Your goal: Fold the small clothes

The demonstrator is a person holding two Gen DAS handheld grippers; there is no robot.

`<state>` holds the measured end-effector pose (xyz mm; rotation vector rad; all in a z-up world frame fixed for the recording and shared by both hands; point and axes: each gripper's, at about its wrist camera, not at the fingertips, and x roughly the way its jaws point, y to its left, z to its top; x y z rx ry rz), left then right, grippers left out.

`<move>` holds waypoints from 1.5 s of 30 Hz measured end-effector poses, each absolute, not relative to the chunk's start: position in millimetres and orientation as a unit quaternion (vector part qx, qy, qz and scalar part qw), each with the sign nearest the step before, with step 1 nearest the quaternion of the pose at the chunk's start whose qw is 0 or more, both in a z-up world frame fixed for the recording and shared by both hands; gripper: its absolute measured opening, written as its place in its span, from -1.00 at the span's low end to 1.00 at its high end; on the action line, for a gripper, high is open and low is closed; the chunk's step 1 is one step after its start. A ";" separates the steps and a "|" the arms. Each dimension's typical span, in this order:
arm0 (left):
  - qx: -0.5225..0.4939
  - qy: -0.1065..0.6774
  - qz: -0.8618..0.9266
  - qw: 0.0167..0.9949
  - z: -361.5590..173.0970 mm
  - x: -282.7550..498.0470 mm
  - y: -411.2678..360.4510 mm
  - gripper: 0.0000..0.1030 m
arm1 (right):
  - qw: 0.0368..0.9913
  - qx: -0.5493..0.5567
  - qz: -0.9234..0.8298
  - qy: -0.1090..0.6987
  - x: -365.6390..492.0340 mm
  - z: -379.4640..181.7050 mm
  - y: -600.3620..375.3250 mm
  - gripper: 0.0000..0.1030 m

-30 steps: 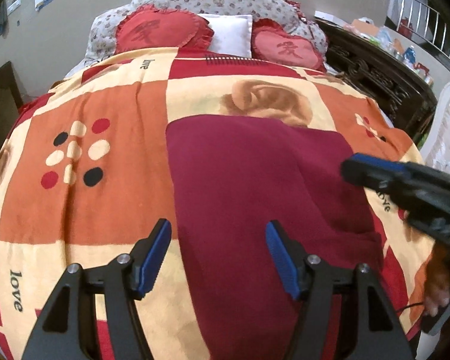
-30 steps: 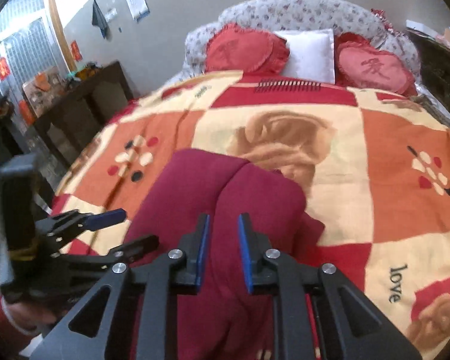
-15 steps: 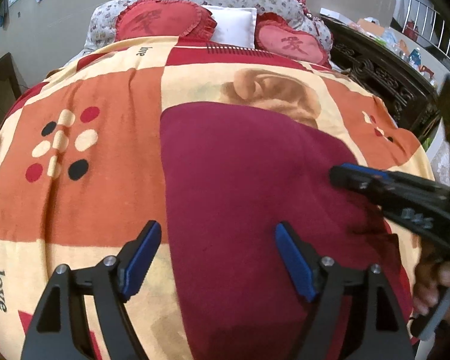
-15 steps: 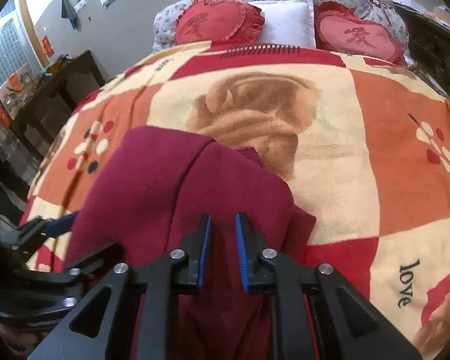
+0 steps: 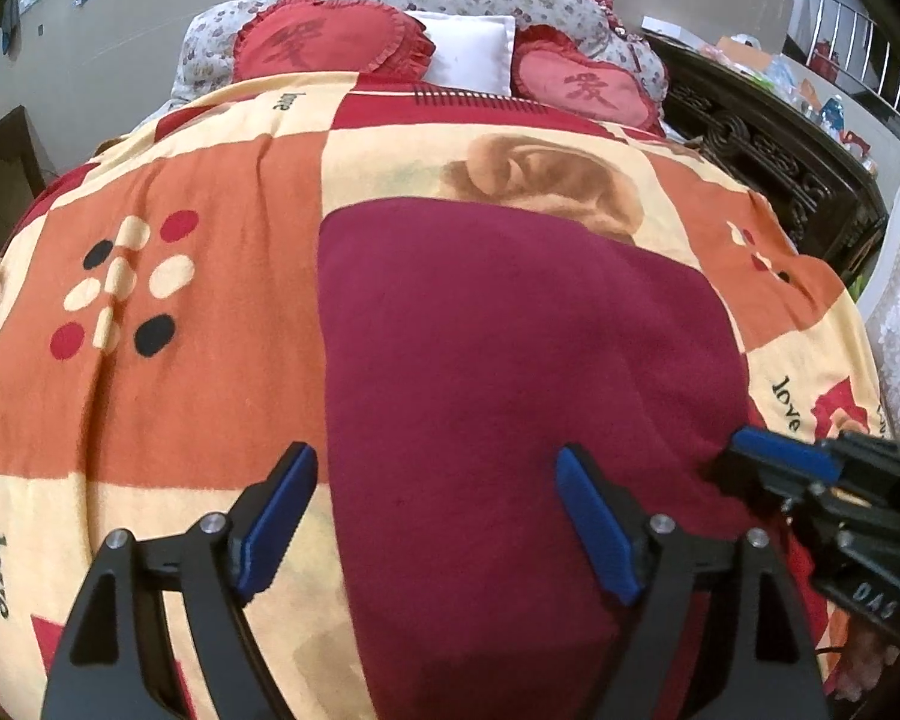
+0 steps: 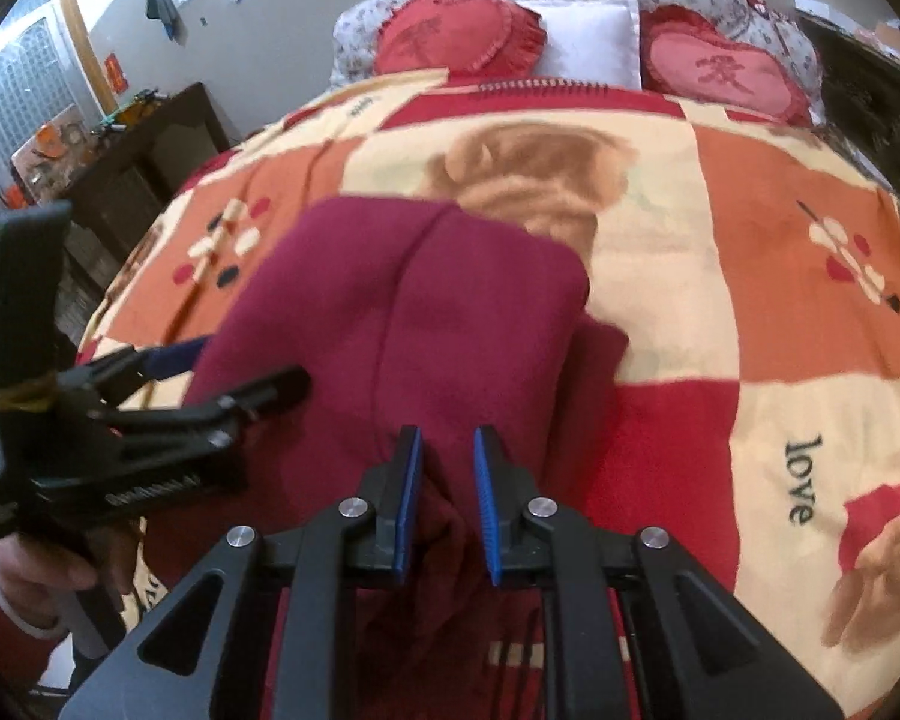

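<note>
patterned blanket (image 5: 198, 360) under smooth, folded maroon garment (image 5: 510, 372).

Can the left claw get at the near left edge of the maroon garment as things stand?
Probably yes. The left claw is open and straddles the left edge of the maroon garment, with nothing lying between them. The right claw works the opposite side, clear of that approach.

My left gripper (image 5: 435, 519) hovers low with its blue pads spread wide apart, nothing between them. My right gripper (image 6: 445, 501) sits beside it, fingers drawn close with only a narrow gap. My left hand (image 6: 42, 579) wraps its handle from below
</note>
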<state>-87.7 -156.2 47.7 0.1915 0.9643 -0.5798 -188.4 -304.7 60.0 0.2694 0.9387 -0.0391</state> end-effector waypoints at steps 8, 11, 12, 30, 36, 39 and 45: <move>0.088 0.461 -0.279 0.838 46.1 -91.4 -154.8 0.69 | 0.885 0.140 -0.012 0.443 -197.4 56.6 -308.3 -0.18; 0.085 0.467 -0.283 0.833 49.2 -93.4 -151.0 0.69 | 0.886 0.162 -0.008 0.434 -201.2 60.3 -312.5 -0.12; 0.082 0.468 -0.284 0.833 50.3 -93.8 -149.0 0.70 | 0.885 0.169 -0.007 0.434 -201.3 60.4 -314.0 -0.07; 0.058 0.469 -0.259 0.843 45.7 -97.6 -142.2 0.87 | 0.893 0.125 -0.023 0.432 -211.6 72.1 -296.2 0.08; 0.085 0.439 -0.254 0.857 51.5 -106.8 -145.4 0.87 | 0.885 0.131 -0.035 0.446 -215.1 57.5 -299.8 0.27; 0.094 0.435 -0.255 0.858 54.6 -109.4 -146.2 0.87 | 0.881 0.155 -0.031 0.446 -218.0 54.6 -305.1 0.30; 0.092 0.438 -0.258 0.856 64.1 -111.9 -140.5 0.87 | 0.898 0.154 -0.032 0.411 -230.3 77.9 -308.2 0.31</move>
